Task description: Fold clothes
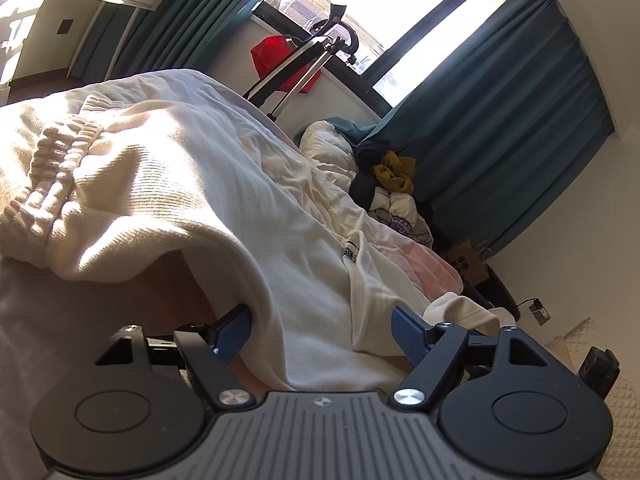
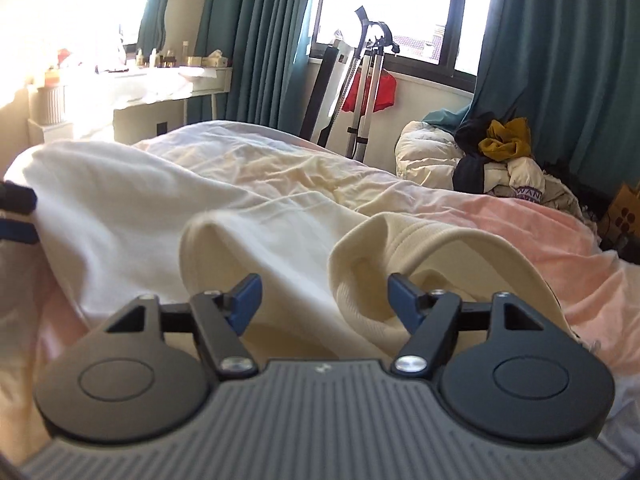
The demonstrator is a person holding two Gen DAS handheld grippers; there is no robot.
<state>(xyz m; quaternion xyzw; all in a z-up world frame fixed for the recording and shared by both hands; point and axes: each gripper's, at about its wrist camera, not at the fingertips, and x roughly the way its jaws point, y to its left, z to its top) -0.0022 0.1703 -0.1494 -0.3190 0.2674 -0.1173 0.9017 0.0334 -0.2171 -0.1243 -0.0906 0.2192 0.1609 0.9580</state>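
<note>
Nearest, the left gripper [image 1: 322,330] has its fingers spread wide, cream fabric lying between them, nothing clamped. The right gripper [image 2: 324,298] is equally wide apart, gripping nothing, beside a ribbed cuff [image 2: 372,276]. The cream garment [image 1: 168,184] sprawls across the bed [image 2: 540,224]. Beyond lie a clothes pile [image 2: 504,160] and teal curtains [image 2: 560,60].

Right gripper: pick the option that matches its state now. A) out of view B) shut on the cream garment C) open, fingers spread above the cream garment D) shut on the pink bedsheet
C: the right gripper has its blue fingers wide apart, with the cream garment lying between and beyond them, nothing pinched.
</note>
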